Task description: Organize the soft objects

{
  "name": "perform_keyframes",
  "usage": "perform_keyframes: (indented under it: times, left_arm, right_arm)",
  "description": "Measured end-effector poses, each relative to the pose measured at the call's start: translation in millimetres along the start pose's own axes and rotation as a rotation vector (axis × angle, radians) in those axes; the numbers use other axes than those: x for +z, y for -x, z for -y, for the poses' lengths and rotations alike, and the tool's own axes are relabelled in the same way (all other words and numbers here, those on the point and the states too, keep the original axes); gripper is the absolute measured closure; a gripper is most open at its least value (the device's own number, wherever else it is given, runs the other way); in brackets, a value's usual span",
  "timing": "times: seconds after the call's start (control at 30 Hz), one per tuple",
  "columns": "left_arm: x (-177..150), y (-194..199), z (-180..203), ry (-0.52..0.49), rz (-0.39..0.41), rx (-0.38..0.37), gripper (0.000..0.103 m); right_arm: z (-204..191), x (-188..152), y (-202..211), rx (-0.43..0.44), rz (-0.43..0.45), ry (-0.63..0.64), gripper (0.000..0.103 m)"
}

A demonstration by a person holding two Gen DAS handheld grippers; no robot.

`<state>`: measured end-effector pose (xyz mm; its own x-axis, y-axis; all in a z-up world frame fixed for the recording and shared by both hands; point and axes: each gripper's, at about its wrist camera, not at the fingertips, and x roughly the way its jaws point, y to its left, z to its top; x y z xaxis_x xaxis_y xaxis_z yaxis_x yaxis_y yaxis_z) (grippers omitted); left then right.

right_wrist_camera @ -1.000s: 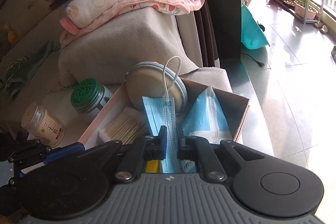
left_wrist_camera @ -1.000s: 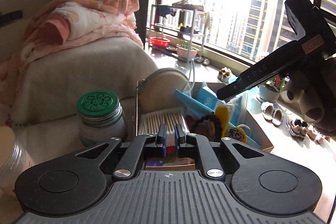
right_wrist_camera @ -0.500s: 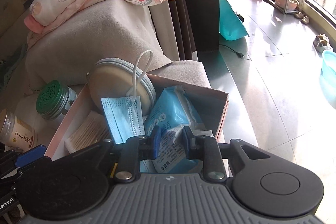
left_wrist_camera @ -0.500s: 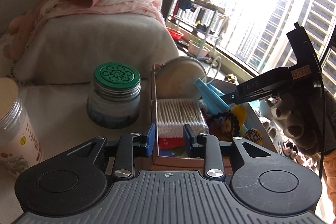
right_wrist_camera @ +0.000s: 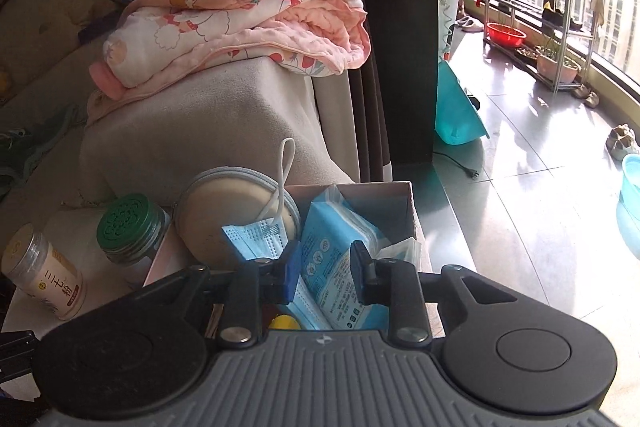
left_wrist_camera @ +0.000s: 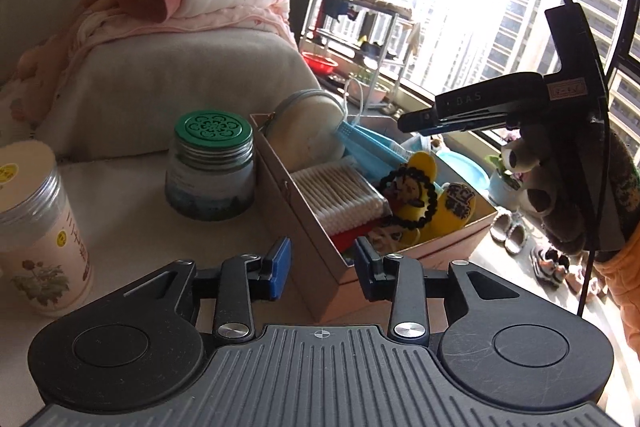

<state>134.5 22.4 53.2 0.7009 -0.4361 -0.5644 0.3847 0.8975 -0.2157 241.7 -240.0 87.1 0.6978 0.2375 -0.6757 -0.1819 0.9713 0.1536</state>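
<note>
both grippers wider; "das" on right gripper [left_wrist_camera: 460,115]

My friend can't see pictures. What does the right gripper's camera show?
The right gripper, its jaws opening, hovers over a cardboard box holding a blue wipes packet, a face mask and a round pouch.

"DAS" stands on the right claw [left_wrist_camera: 416,121]; "三七粉" on the clear jar [right_wrist_camera: 44,273].
</note>
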Motion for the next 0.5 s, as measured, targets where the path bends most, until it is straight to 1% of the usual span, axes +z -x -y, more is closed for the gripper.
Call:
perform_keyframes:
  times: [0.03, 0.1, 0.17, 0.27, 0.33, 0.4, 0.5]
  left_arm:
    - [-5.1, 7.8, -2.5, -0.014, -0.006, 0.012, 0.065]
    - [-14.9, 21.6, -9.2, -0.027, -0.024, 0.035, 0.065]
    - [-27.1, 37.1, -18.4, -0.03, -0.037, 0.071, 0.065]
    - [-48.4, 59.2, -31.9, -0.027, -0.074, 0.156, 0.065]
    - [-63.3, 73.6, -35.8, -0.037, -0.095, 0.199, 0.065]
    - [-79.2, 85.8, -38.6, -0.035, -0.107, 0.236, 0.065]
    - [-100.7, 89.1, -42.9, -0.008, -0.146, 0.282, 0.065]
  right_arm:
    - [-5.3, -3.9, 19.3, 0.0, 0.05, 0.016, 0.07]
    - [-13.9, -11.7, 50.0, 0.004, 0.107, 0.043, 0.057]
    - [-23.4, -21.9, 77.1, 0.025, 0.141, 0.049, 0.055]
    - [-40.0, -45.6, 102.8, 0.067, 0.147, 0.041, 0.055]
    - [-53.7, -68.3, 113.9, 0.093, 0.137, 0.037, 0.055]
    - [-68.1, -93.5, 119.3, 0.112, 0.133, 0.045, 0.055]
    - [-88.5, -133.2, 115.8, 0.124, 0.095, 0.059, 0.055]
